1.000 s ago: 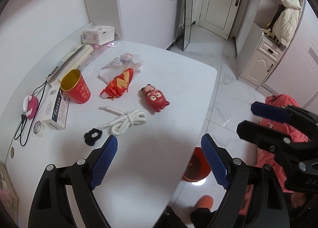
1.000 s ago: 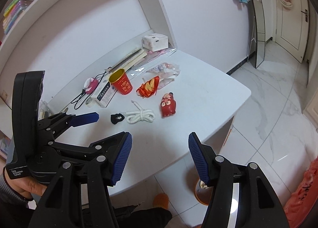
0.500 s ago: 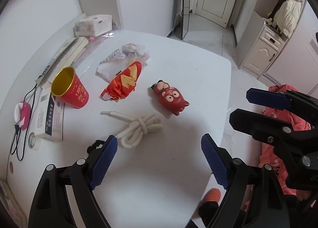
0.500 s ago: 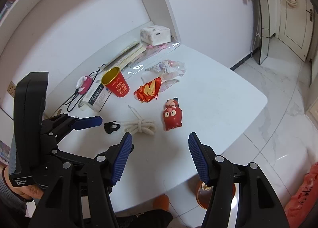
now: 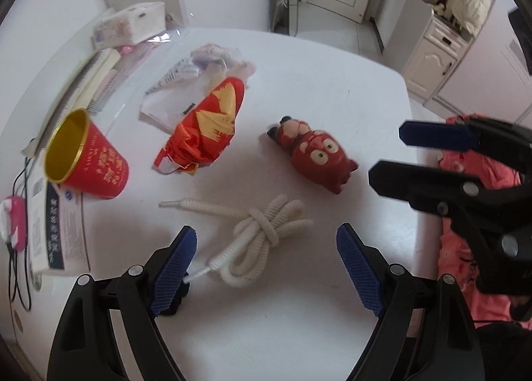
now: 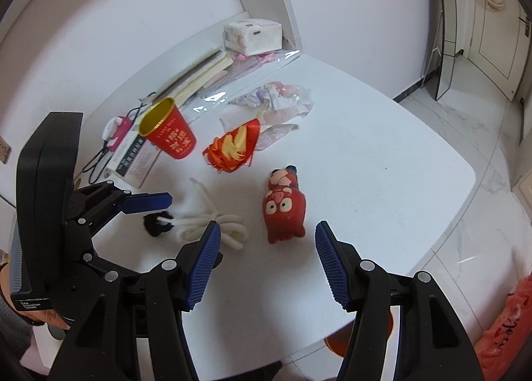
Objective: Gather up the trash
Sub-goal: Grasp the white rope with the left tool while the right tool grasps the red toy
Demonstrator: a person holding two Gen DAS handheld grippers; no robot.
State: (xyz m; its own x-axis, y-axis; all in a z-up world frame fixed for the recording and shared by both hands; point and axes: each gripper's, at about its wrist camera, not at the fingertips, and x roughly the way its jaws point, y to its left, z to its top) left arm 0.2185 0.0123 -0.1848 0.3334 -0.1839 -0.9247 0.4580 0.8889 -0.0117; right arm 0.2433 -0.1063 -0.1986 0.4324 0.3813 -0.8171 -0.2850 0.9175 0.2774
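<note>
On the white table [image 5: 332, 88] lie a crumpled red-and-gold wrapper [image 5: 206, 128], crumpled clear plastic with paper [image 5: 202, 71], a red paper cup [image 5: 86, 155] on its side, a white knotted cord [image 5: 262, 231] and a red toy pig [image 5: 312, 151]. My left gripper [image 5: 266, 268] is open and empty, just above the cord. My right gripper [image 6: 267, 261] is open and empty, near the pig [image 6: 282, 208] and cord [image 6: 212, 228]. The wrapper [image 6: 236, 145], cup [image 6: 168, 130] and plastic [image 6: 282, 98] also show there.
A black hair tie [image 6: 156, 223] lies left of the cord. A tissue box [image 6: 252, 35], books [image 6: 196, 75], a small carton [image 5: 50, 224] and a pink device with cable [image 5: 13, 221] line the wall side. An orange bin [image 6: 362, 337] stands on the floor below the table edge.
Both grippers have moved forward and lower over the table, closer to the cord and the toy pig. Nothing on the table has moved.
</note>
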